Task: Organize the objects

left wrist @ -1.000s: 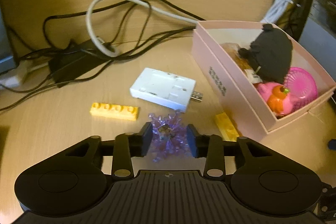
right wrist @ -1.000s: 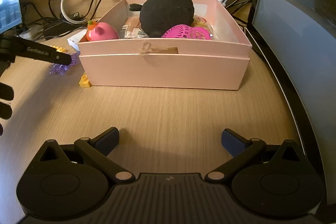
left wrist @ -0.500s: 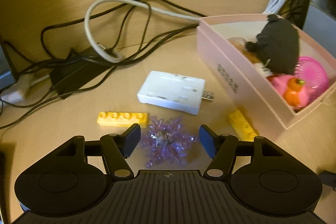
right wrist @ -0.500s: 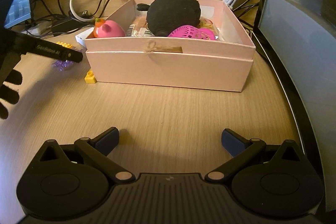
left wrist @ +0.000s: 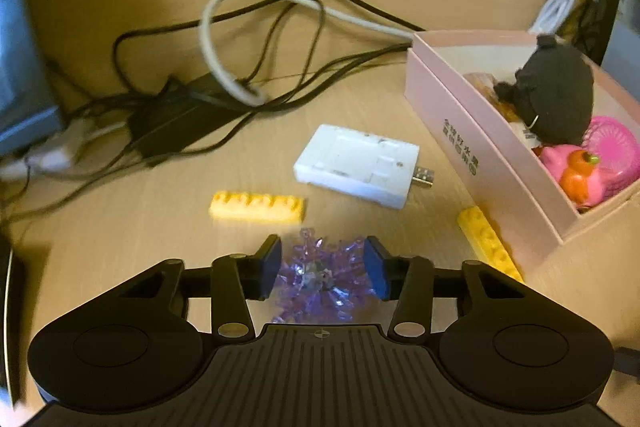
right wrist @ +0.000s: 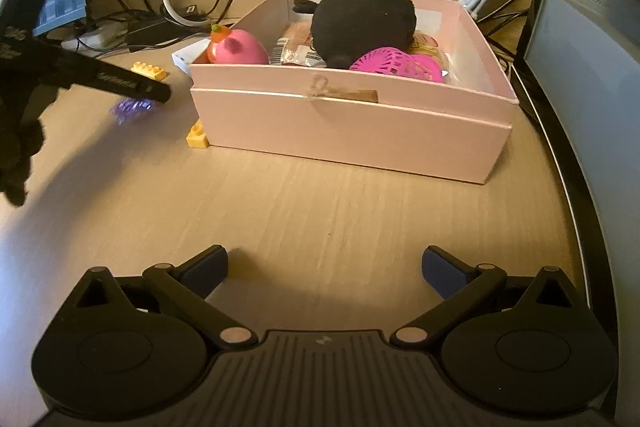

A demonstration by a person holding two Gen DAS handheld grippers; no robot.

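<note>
The left gripper [left wrist: 322, 269] points steeply down at the wooden desk [left wrist: 160, 227], and its jaws are closing on the purple crystal cluster [left wrist: 320, 275] that sits between the blue pads [left wrist: 269, 267]. The pads meet the outermost spikes, though whether they press firmly is hard to tell. In the right wrist view this gripper reaches in from nine o'clock as a dark arm, with a gloved hand [right wrist: 18, 147] below it cut off by the frame edge; the cluster there is only a purple blur under the tip.

The right gripper [right wrist: 324, 267] also tilts downward, jaws spread wide over bare desk with nothing between them.

From the left gripper, a yellow brick [left wrist: 256, 207] lies at eleven o'clock and is smeared by motion. A white USB adapter [left wrist: 356, 165] lies at twelve to one o'clock. A second yellow brick [left wrist: 488, 243] sits at two o'clock, against the pink box [left wrist: 480, 147]. Inside the box a black plush [left wrist: 556, 99] covers much of the contents; a pink toy [left wrist: 576, 175] and a pink mesh ball [left wrist: 612, 147] show beside it. Tangled cables [left wrist: 260, 67] fill ten to twelve o'clock, blurred towards the left edge.
</note>
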